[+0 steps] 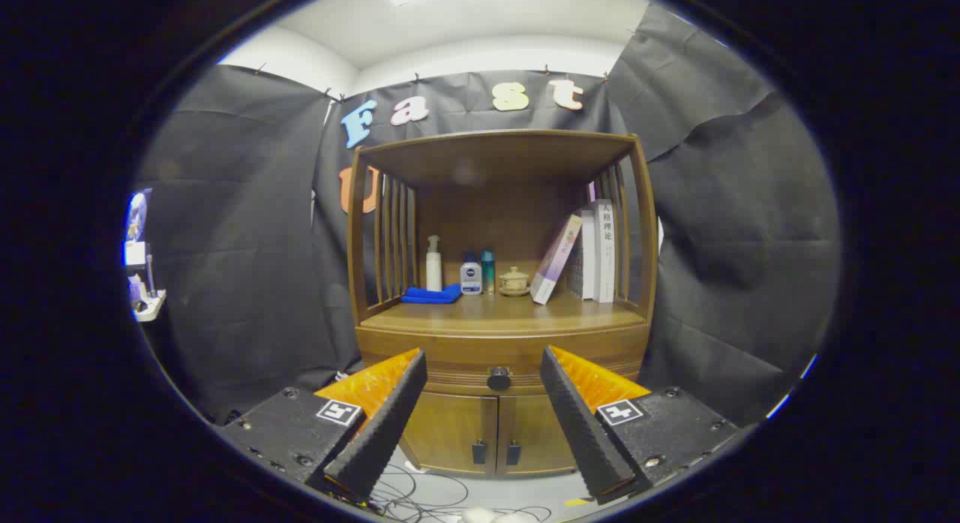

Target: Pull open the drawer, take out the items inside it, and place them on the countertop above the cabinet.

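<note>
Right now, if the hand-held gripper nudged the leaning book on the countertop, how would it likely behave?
The leaning book rests tilted against upright books, so a nudge would probably make it slide flat. It looks thin, likely light and slightly flexible. The hand-held gripper is open, well short of it.

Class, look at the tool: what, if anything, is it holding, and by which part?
Nothing is held. The tool is open, its fingers spread apart with the closed drawer's knob beyond them, untouched.

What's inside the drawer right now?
Cannot tell: the drawer is shut, so its contents are hidden. Its knob sits beyond the open hand-held gripper, untouched.
</note>
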Demonstrator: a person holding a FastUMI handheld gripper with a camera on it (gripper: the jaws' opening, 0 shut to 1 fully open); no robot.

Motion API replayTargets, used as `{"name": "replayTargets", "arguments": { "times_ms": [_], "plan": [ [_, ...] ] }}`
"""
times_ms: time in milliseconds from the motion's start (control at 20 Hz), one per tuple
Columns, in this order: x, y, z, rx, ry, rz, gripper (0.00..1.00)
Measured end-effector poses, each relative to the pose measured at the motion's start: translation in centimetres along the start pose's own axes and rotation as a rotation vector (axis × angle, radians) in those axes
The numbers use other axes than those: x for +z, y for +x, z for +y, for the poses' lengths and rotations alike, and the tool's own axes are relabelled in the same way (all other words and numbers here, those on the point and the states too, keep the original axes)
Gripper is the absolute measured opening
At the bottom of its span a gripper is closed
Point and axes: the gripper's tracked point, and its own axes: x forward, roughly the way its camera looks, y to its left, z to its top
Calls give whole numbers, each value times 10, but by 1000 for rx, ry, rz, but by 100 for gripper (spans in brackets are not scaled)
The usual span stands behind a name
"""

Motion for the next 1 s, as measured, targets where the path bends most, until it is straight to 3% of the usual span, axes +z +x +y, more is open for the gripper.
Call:
{"name": "replayTargets", "arguments": {
  "times_ms": [650, 1000],
  "plan": [
    [7, 1, 1, -1, -4, -17, 99],
    [-13, 20, -3, -13, -5, 5, 99]
  ]
}}
